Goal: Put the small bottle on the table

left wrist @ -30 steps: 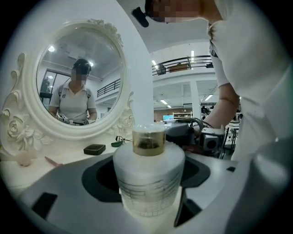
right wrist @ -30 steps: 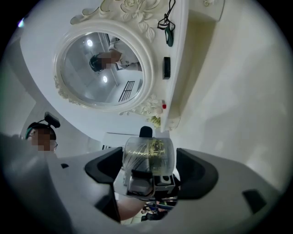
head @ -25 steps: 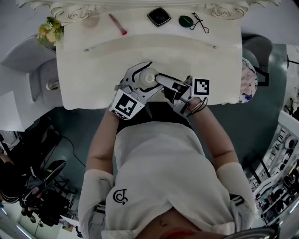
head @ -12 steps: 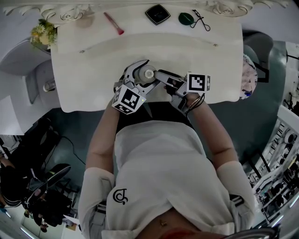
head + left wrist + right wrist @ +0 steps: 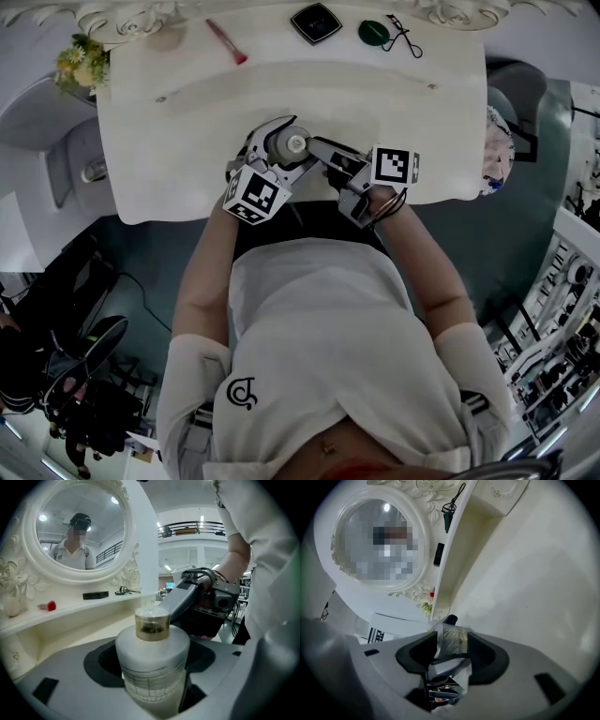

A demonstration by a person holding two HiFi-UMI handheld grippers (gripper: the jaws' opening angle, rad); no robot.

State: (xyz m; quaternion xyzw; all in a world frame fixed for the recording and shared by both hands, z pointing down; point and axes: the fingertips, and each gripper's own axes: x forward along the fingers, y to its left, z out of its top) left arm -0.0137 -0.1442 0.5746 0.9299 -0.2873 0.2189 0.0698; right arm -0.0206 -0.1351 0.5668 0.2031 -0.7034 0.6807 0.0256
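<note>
A small white bottle with a clear, gold-tinted cap is held just above the near edge of the white dressing table. My left gripper is shut on the bottle's body, and its jaws press on both sides. My right gripper reaches in from the right, with one grey finger behind the cap. Its jaws are closing, and the cap fills the gap between the dark pads.
On the table's back shelf lie a red brush, a black compact, a green disc and an eyelash curler. Flowers stand at the far left corner. An ornate oval mirror rises behind the shelf.
The right gripper has slid left until its jaws sit around the bottle's cap. The left gripper has stayed above the table's near edge with the bottle in it.
</note>
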